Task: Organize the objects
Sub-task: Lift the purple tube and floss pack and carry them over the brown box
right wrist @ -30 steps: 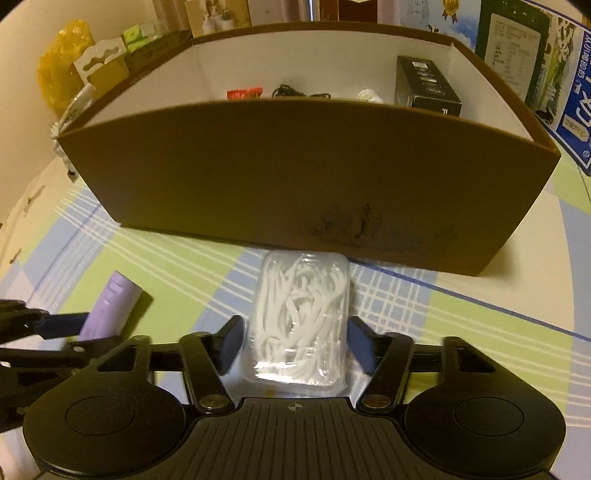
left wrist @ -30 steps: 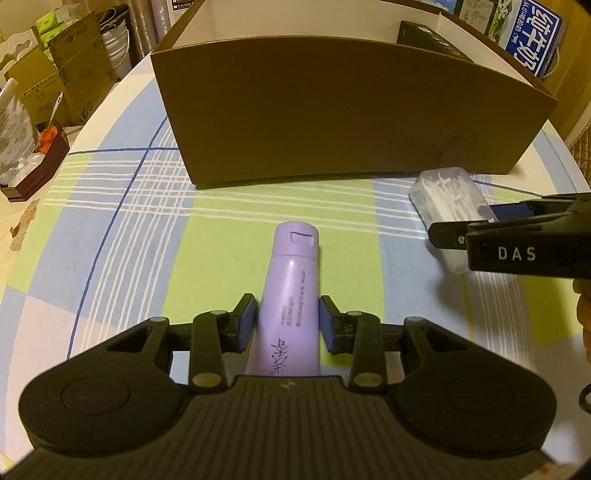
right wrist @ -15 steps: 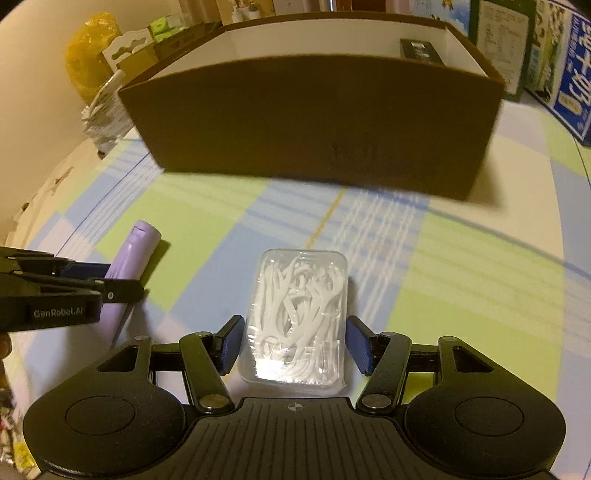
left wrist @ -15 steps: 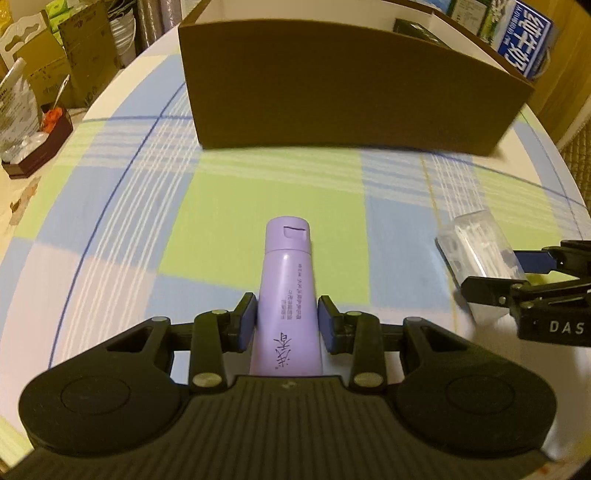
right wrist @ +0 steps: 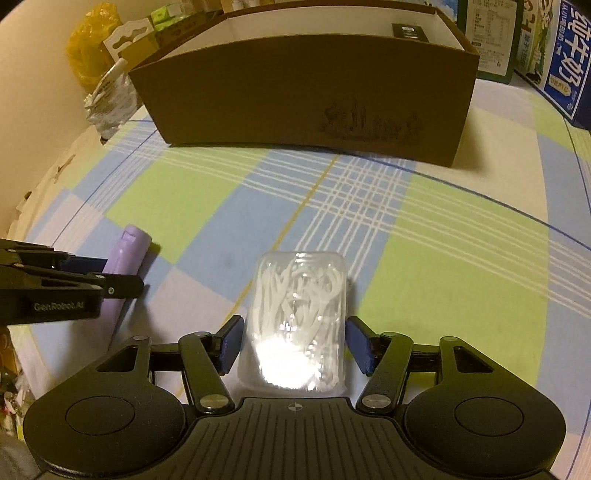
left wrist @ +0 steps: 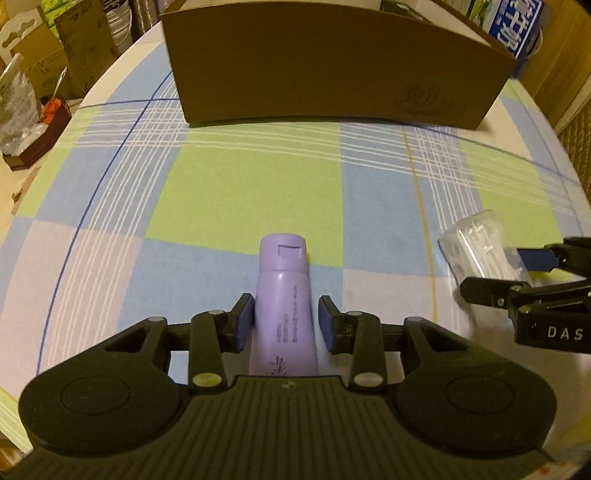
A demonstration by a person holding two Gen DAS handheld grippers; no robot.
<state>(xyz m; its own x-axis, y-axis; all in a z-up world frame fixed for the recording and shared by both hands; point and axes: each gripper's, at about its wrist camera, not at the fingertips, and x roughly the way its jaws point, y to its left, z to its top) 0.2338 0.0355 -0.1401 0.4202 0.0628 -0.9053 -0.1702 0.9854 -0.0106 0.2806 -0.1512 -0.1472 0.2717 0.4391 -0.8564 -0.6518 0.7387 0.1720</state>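
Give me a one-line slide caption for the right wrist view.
Right gripper straddles a clear floss-pick case on the plaid tablecloth, brown box beyond.

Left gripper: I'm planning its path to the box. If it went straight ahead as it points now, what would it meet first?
Probably the brown box's near wall. The left gripper straddles the purple tube, and beyond its cap only bare tablecloth shows. Height is unclear.

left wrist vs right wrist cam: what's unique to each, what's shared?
Left wrist only: the dark tray off the table's left edge, and the left claw head-on around the purple tube.
Right wrist only: the black box inside the cardboard box, the yellow bag, and the right claw head-on.
Shared: cardboard box, purple tube, clear floss-pick case, plaid tablecloth.
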